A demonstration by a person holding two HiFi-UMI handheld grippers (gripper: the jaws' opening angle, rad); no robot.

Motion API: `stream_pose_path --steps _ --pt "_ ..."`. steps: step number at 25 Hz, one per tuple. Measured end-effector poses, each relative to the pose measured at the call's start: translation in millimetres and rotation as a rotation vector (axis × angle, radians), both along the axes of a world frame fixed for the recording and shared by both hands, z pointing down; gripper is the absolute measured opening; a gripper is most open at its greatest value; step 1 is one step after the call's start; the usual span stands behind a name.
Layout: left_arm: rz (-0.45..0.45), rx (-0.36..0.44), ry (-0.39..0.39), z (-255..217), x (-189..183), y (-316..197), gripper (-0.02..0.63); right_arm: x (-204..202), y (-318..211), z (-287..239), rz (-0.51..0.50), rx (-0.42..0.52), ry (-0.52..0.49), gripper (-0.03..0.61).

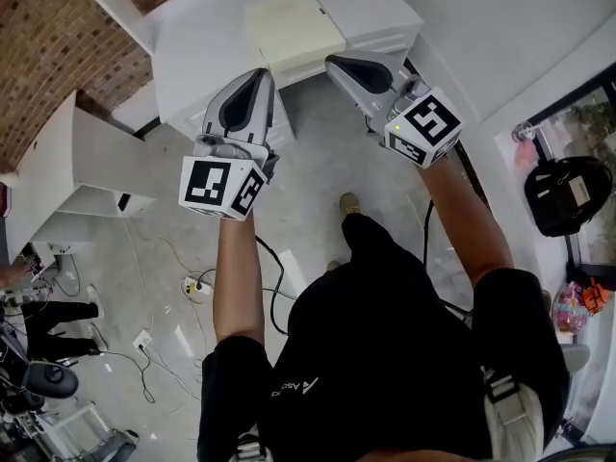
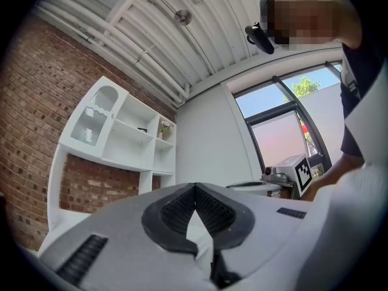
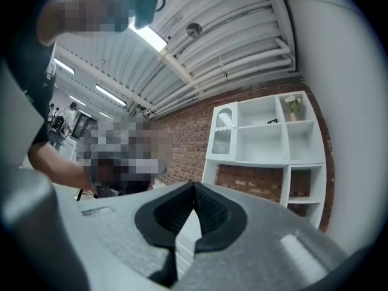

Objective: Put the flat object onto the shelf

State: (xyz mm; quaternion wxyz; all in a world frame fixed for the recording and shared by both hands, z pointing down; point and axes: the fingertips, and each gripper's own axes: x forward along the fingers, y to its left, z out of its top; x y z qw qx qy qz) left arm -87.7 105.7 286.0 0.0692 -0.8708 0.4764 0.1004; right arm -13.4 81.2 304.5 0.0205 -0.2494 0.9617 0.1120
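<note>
A pale yellow flat pad lies on a white top at the far edge of the head view. Both grippers are held up in front of me and point toward it. My left gripper has its jaws together with nothing between them, its tip just short of the pad's near left corner. My right gripper is also shut and empty, close to the pad's near right corner. The white shelf unit with open compartments stands against a brick wall; it also shows in the right gripper view as the shelf unit.
White furniture stands at the left. Cables and a power strip lie on the grey floor below me. A black bag hangs at the right by a window. Another person's legs and a chair show at the far left.
</note>
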Motion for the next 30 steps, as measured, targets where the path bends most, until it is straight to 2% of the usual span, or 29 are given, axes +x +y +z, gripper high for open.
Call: stream_pose_path --steps 4,10,19,24,30 --pt "-0.022 -0.021 -0.01 4.9 -4.2 -41.1 -0.002 -0.5 -48.3 9.0 0.014 0.009 0.005 0.0" --pt "-0.041 -0.009 -0.015 11.6 -7.1 -112.8 -0.002 -3.5 -119.3 25.1 0.012 0.049 0.063 0.0" --pt "-0.094 -0.036 -0.017 36.9 -7.6 -218.2 -0.002 3.2 -227.7 60.1 0.002 -0.011 0.093 0.002" --pt "-0.123 -0.062 -0.005 51.2 -10.6 -256.5 -0.002 11.3 -269.4 84.8 0.019 -0.084 0.093 0.032" --pt "-0.13 -0.101 -0.002 67.3 -13.7 -279.0 -0.002 22.3 -301.6 119.2 0.079 -0.239 0.065 0.088"
